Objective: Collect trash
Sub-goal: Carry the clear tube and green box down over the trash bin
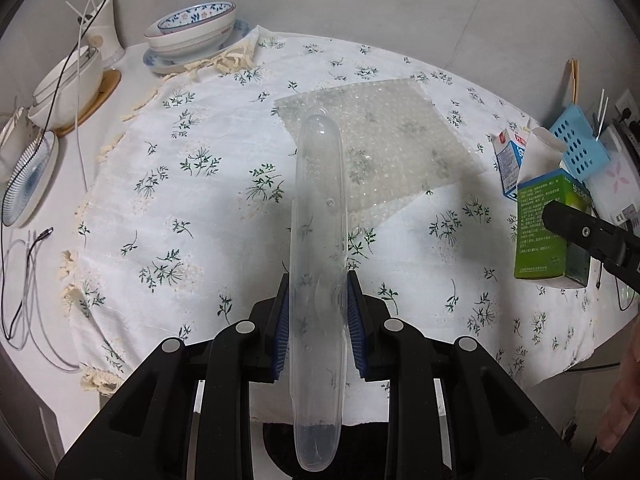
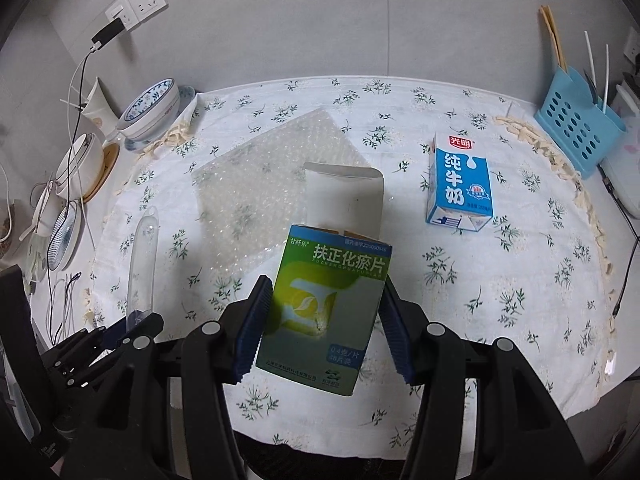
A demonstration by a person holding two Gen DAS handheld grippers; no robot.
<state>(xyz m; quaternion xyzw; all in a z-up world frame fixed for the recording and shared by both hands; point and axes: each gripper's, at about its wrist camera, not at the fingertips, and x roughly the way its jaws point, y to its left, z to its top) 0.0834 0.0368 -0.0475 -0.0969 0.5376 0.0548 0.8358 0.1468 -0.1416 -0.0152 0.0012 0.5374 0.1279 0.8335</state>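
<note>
The left gripper [image 1: 316, 316] has its blue ribbed pads pressed against both sides of a long, clear plastic case with rounded ends [image 1: 318, 240], jaws narrowly set, the case standing on edge above the floral tablecloth [image 1: 192, 200]. The right gripper [image 2: 322, 328] holds a green cardboard medicine box with an open white flap [image 2: 328, 304], jaws about half open and closed on the box's sides. Both pieces look lifted clear of the cloth, so the step in hand seems to be carrying two picked-up items away to a bin.

Two pieces of trash lie on the table: a clear sheet of bubble wrap [image 2: 264, 176] near the middle and a small blue-and-white milk carton [image 2: 460, 188] on its side, well apart from the sheet.

No bin shows clearly in either view. The next move probably calls for bringing both loads over a container and opening each gripper there, keeping the grip firm on the slippery case.
</note>
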